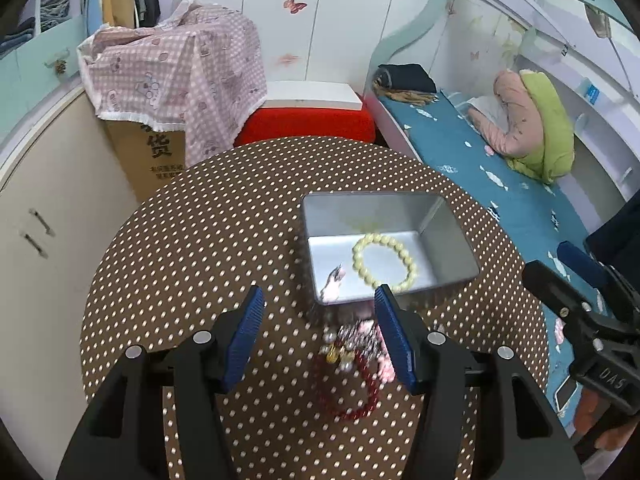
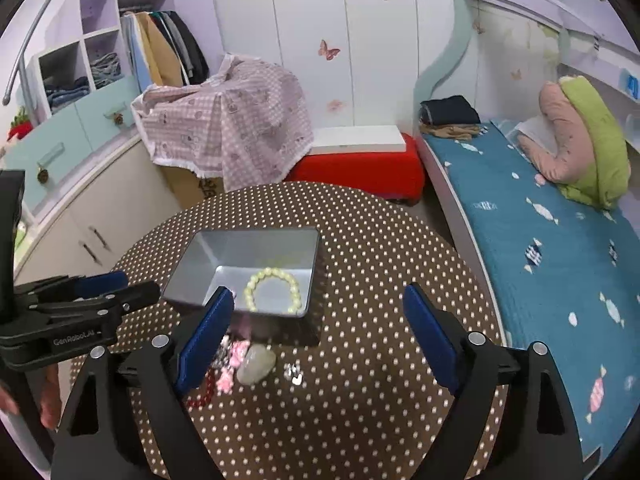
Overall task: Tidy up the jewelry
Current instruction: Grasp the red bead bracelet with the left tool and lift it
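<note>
Left view, tin: the tin (image 1: 452,240) sits on the dotted table (image 1: 200,240); a pale bead ring (image 1: 384,262) lies inside it on the floor of the tin; something small and shiny shows in the tin's near left corner, too blurry to name
Left view, pile: just in front of the tin lie a red bead ring (image 1: 360,396), pearls with a gold bit (image 1: 338,350) and pink bits (image 1: 384,366); all blurry
Left view, left gripper: the left gripper (image 1: 320,340) is wide open and holds nothing; it hangs over the pile, in front of the tin
Left view, right gripper: it shows far to the right of the tin, side on (image 1: 580,308); I cannot tell its gap from here
Right view, right gripper: the right gripper (image 2: 320,340) is wide open and holds nothing; it is in front of the tin (image 2: 192,276)
Right view, only here: a pale stone (image 2: 256,364) and a small silver piece (image 2: 294,372) lie in front of the tin; the left view does not show them clearly
Right view, left gripper: it shows side on, left of the tin (image 2: 132,294)
How to do it well: I think the next job is to pick one piece from the pile; go down slow, close on one thing only, lift it over the tin wall, then let go low inside; beads may slip or drag others along
</note>
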`<action>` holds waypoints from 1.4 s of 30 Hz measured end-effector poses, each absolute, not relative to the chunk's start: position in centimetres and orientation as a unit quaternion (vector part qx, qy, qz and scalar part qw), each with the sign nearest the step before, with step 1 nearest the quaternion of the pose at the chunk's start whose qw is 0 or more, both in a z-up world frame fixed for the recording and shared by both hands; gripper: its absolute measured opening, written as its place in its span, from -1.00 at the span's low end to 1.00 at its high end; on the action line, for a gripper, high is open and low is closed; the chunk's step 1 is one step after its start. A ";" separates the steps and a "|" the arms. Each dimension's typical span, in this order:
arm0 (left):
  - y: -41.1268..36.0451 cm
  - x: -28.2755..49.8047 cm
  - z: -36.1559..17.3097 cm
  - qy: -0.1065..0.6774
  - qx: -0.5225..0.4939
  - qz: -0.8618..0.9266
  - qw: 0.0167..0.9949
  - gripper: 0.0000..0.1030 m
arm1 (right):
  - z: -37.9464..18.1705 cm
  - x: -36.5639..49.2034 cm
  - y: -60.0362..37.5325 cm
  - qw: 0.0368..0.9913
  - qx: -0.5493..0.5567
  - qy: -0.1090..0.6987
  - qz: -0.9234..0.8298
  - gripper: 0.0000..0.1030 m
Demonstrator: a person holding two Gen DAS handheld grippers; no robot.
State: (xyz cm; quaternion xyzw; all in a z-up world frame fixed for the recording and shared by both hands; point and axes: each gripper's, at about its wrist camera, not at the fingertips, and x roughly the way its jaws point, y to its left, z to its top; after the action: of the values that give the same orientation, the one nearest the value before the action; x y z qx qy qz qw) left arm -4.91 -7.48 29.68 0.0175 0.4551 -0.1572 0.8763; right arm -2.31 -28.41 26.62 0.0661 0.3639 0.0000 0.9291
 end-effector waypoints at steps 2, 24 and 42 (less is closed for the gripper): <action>-7.4 -5.6 29.7 0.455 0.020 -0.154 0.877 0.07 | 26.5 -3.2 -28.3 0.929 0.066 0.364 -0.003 0.64; -7.5 -8.5 22.5 0.516 0.040 -0.112 0.848 0.23 | 20.8 -7.7 -24.6 0.901 0.062 0.430 0.021 0.67; -9.2 -6.4 21.3 0.507 0.063 -0.096 0.854 -0.31 | 17.7 -6.9 -26.8 0.872 0.109 0.478 -0.004 0.67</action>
State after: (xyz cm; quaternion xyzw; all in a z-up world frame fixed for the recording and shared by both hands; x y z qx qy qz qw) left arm -6.44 -9.22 21.27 0.0627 0.5074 -0.0959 0.8541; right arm -6.89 -26.83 17.69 0.1092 0.4776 -0.0037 0.8718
